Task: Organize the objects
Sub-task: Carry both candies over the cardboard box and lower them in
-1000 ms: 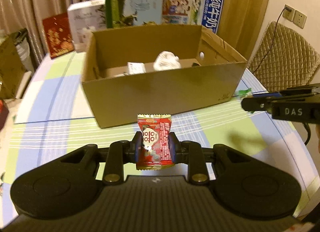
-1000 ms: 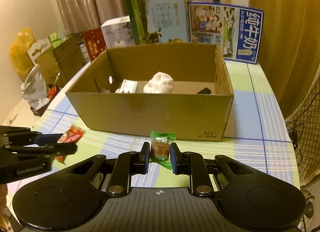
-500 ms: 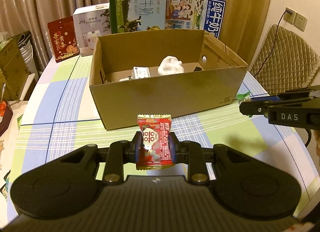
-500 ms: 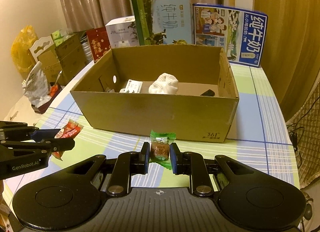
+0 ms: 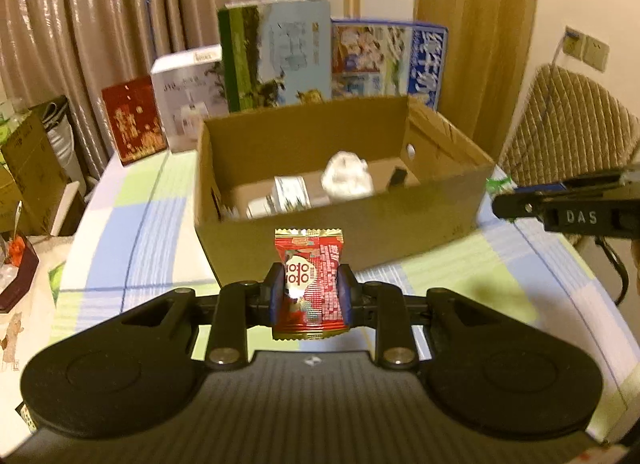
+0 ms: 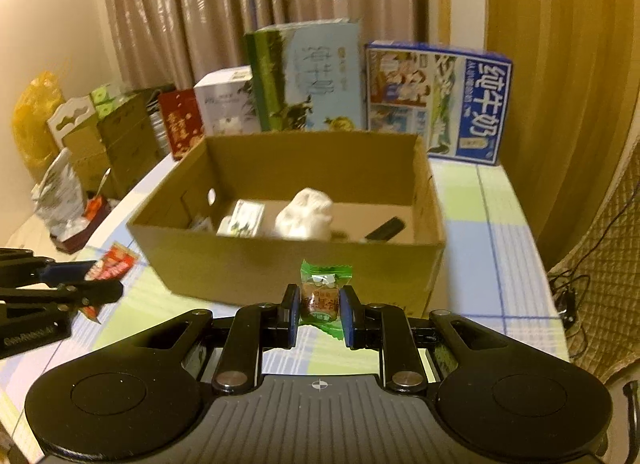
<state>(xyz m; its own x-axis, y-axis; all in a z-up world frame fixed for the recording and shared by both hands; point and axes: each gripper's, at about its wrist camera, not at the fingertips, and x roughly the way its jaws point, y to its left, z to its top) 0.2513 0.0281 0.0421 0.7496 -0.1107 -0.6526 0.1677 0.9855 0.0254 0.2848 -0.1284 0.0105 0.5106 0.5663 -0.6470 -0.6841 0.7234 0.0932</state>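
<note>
My left gripper [image 5: 308, 296] is shut on a red candy packet [image 5: 309, 264] held upright, just in front of the near wall of an open cardboard box [image 5: 344, 220]. My right gripper [image 6: 319, 310] is shut on a green-wrapped candy [image 6: 322, 300], also close to the box [image 6: 280, 264] front wall. Inside the box lie a white crumpled lump [image 6: 306, 214], a small white printed pack [image 6: 244, 218] and a dark flat object [image 6: 386, 229]. Each gripper shows at the edge of the other's view: the right gripper [image 5: 568, 206] and the left gripper [image 6: 64, 284] with the red packet [image 6: 114, 262].
The box stands on a table with a checked blue, green and white cloth [image 5: 132, 224]. Tall printed cartons [image 6: 308, 76] and a blue one [image 6: 436, 104] stand behind the box. A quilted chair [image 5: 568, 128] is at the right; boxes and bags [image 6: 80, 144] crowd the left.
Both grippers have risen with their candies, so more of the box's inside shows. Both grips are unchanged.
</note>
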